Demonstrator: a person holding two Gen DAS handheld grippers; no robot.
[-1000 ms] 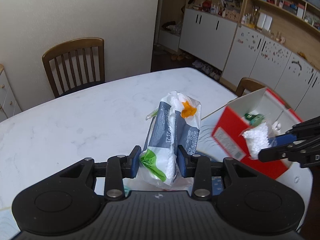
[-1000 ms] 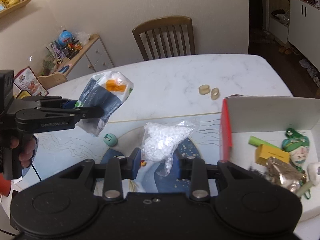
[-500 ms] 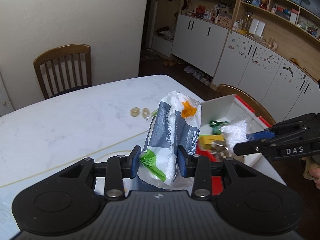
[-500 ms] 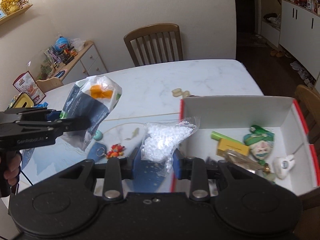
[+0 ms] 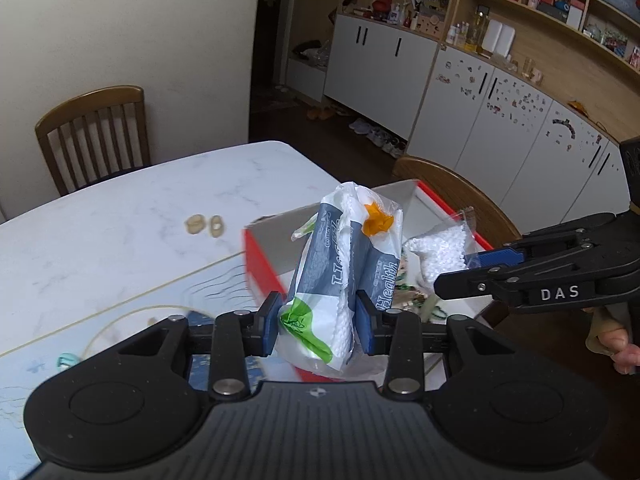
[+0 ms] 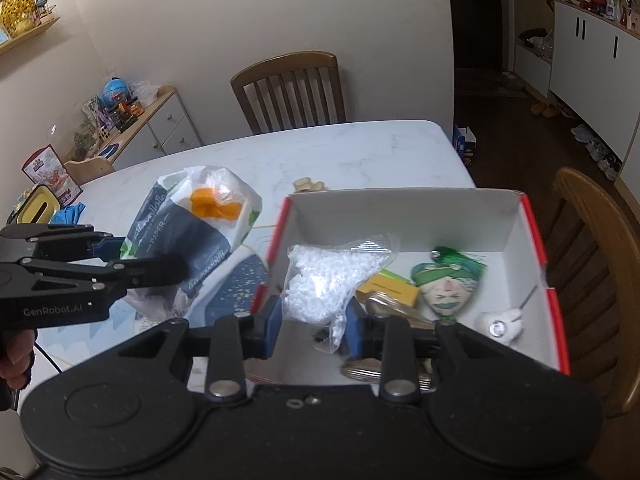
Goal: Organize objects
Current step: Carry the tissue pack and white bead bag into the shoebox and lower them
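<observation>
- The left gripper (image 5: 316, 326) pinches a soft tissue pack (image 5: 344, 276) between its blue pads; the wrapper is dark blue and white with a green patch and an orange mark, and reads "Health" in the left wrist view, "PAPER" in the right wrist view.
- Seen from the right wrist, the left gripper's black arm bears "GenRobot.AI".
- The right gripper (image 6: 312, 326) is clamped on a clear bag of white beads (image 6: 324, 276), held above the open box.
- In the left wrist view its arm shows the letters "DAS".
- The red and white box (image 6: 404, 216) sits on the white marble table (image 6: 360, 148), holding a green-capped face toy (image 6: 446, 286), a yellow block (image 6: 394, 290) and a small white item (image 6: 500, 324).
- Two small beige rings (image 5: 205, 225) lie on the table beyond the box.
- A wooden chair (image 6: 290, 90) stands at the far side.
</observation>
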